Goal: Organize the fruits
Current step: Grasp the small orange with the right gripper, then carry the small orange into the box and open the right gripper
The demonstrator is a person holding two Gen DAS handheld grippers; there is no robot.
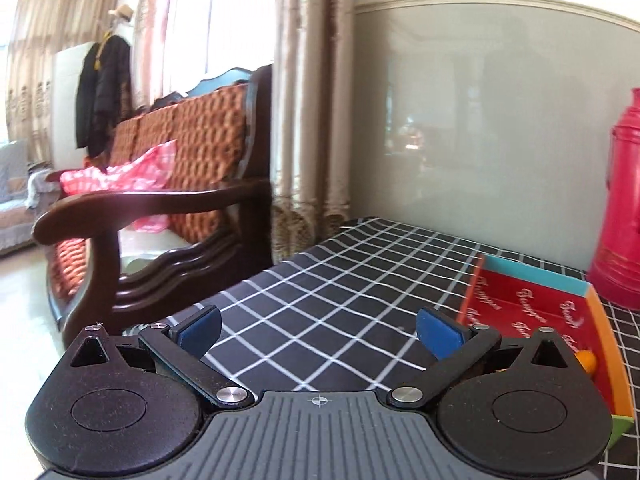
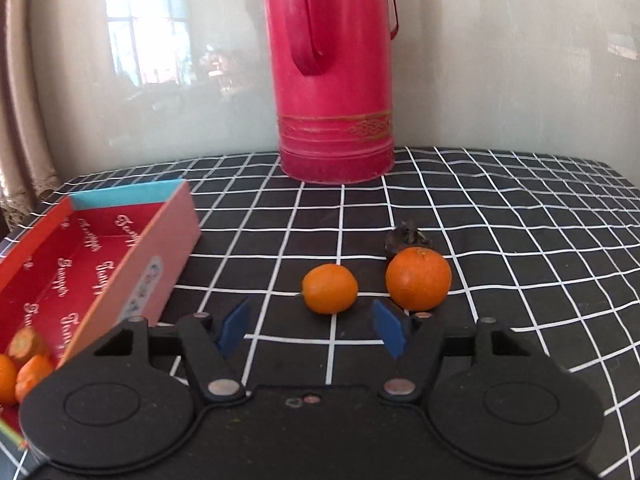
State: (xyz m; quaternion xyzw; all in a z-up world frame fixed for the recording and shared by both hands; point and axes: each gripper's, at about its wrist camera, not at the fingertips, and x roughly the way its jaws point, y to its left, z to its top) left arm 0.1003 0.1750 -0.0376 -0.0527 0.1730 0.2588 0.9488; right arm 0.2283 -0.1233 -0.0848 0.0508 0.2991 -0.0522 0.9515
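In the right wrist view two oranges lie on the black checked tablecloth: a smaller one [image 2: 330,289] and a larger one [image 2: 418,278] to its right, with a dark shrivelled fruit [image 2: 407,238] just behind the larger. My right gripper [image 2: 312,328] is open and empty, just short of the smaller orange. A red shallow box [image 2: 100,256] at the left holds several oranges [image 2: 28,360] at its near end. In the left wrist view my left gripper [image 1: 318,332] is open and empty above the cloth, left of the box [image 1: 532,304]; one orange [image 1: 588,362] peeks out inside it.
A tall red thermos [image 2: 334,72] stands at the back of the table against a glossy grey wall; it also shows at the right of the left wrist view [image 1: 620,220]. A dark wooden sofa [image 1: 160,208] and curtains stand beyond the table's left edge.
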